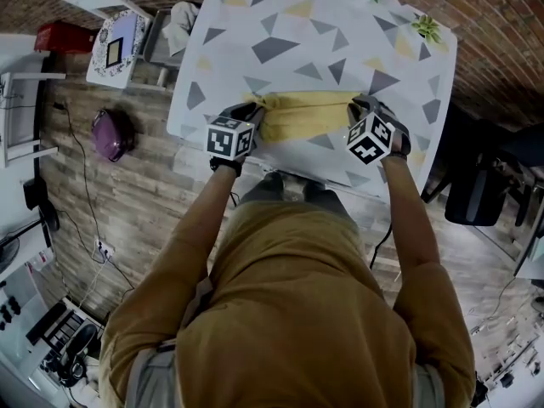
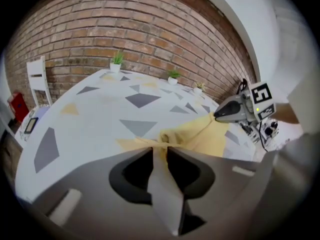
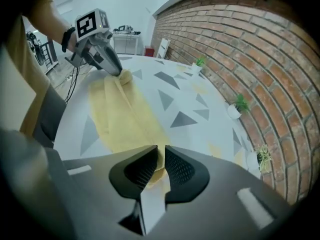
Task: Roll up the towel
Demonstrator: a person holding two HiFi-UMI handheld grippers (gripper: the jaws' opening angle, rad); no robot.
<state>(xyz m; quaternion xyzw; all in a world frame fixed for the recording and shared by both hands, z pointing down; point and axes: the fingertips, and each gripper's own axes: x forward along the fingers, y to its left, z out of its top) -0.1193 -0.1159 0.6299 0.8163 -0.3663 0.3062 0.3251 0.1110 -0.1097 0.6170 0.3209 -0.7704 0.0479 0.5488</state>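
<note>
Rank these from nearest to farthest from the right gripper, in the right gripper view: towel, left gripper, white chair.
1. The towel, pinched in the right gripper's jaws.
2. The left gripper, at the towel's far end.
3. The white chair, beyond the table by the brick wall.

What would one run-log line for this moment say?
left gripper: shut on yellow cloth towel | right gripper: shut on towel | towel: lying on triangle-patterned table
</note>
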